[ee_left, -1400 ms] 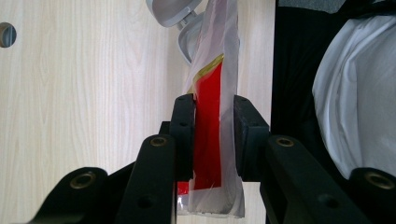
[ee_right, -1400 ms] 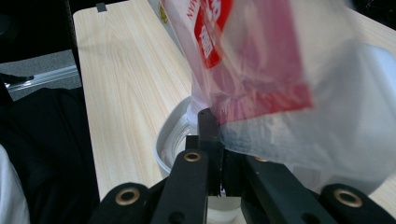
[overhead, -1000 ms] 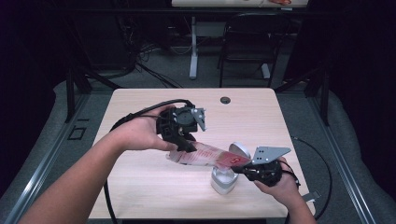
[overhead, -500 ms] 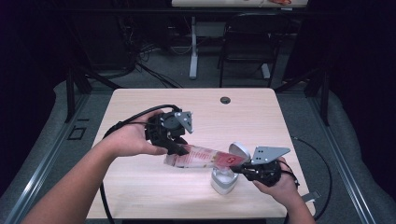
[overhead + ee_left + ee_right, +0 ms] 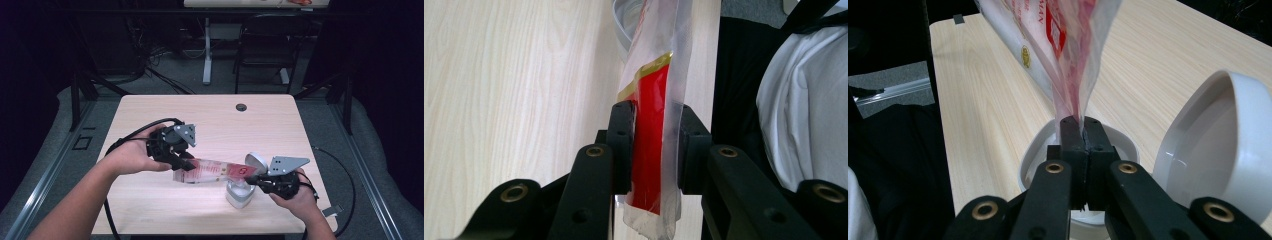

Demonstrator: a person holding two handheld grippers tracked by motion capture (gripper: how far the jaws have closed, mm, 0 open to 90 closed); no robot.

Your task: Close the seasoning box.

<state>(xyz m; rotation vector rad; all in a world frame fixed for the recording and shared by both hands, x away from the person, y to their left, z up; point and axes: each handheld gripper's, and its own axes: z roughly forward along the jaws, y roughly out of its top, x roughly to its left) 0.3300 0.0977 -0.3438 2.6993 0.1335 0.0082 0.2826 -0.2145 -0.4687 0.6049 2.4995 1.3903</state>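
Observation:
A long clear plastic packet (image 5: pixel 210 171) with red print hangs stretched between my two grippers, just above the table. My left gripper (image 5: pixel 186 164) is shut on its left end; in the left gripper view the pads press both sides of the packet (image 5: pixel 651 145) where a red panel shows. My right gripper (image 5: pixel 252 179) is shut on the other end, and in the right gripper view its jaws (image 5: pixel 1082 125) pinch the crumpled tip of the packet (image 5: pixel 1063 45). That tip hangs over a small white container (image 5: pixel 239 195) whose round lid (image 5: pixel 256 162) stands tilted open.
The light wooden table (image 5: pixel 210 115) has a dark round grommet (image 5: pixel 241 107) near its far edge. Black cables trail from both grippers, one off the table's right side. A chair and table legs stand on the grey floor beyond.
My left hand has moved left and lower with its end of the packet, drawing the packet flatter. The right hand and the white container stayed put.

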